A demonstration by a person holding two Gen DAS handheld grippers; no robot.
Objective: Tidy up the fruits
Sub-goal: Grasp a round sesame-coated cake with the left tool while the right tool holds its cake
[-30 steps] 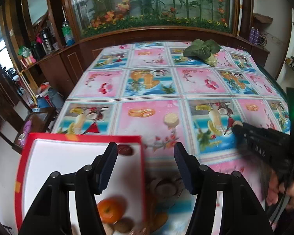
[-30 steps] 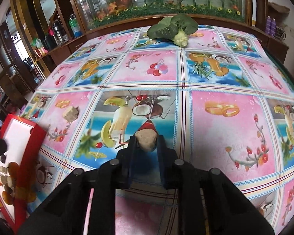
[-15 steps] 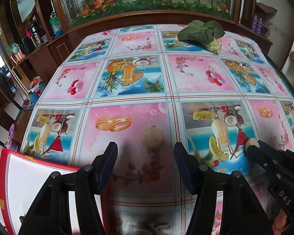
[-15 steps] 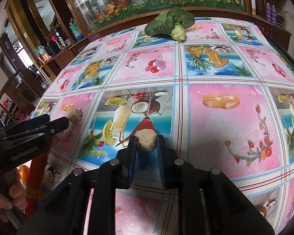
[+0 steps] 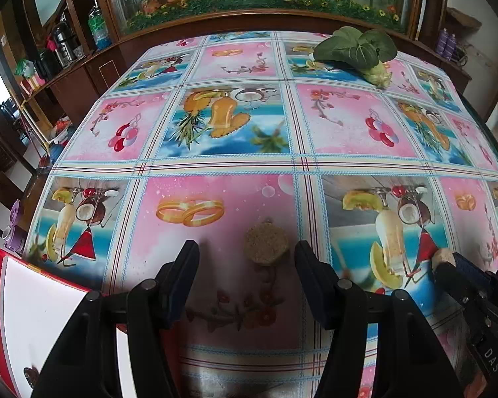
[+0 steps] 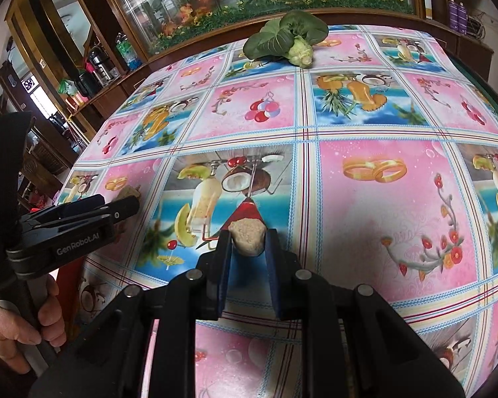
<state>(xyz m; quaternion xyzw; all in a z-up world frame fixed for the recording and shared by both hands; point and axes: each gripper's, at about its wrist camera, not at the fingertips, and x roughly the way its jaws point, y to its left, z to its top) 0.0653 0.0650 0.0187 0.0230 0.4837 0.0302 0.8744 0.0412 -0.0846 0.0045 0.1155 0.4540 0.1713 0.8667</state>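
A rough tan lump of fruit [image 5: 266, 246] lies on the patterned tablecloth [image 5: 235, 126]. My left gripper [image 5: 247, 258] is open, and the lump sits between its fingertips, nearer the right finger. It also shows in the right wrist view [image 6: 127, 194], just past the left gripper [image 6: 116, 210]. My right gripper [image 6: 248, 247] is shut on a second tan lump [image 6: 248, 236] and holds it above the cloth. This shows in the left wrist view [image 5: 443, 256] at the right edge.
A red-rimmed white tray [image 5: 33, 318] lies at the near left, with a dark fruit [image 5: 30, 373] at its bottom edge. A leafy green vegetable [image 5: 358, 49] lies at the table's far side. A wooden cabinet with a glass front stands behind the table.
My left gripper has moved forward and right, away from the tray, until the tan lump sits between its open fingers. My right gripper keeps its hold on the second lump.
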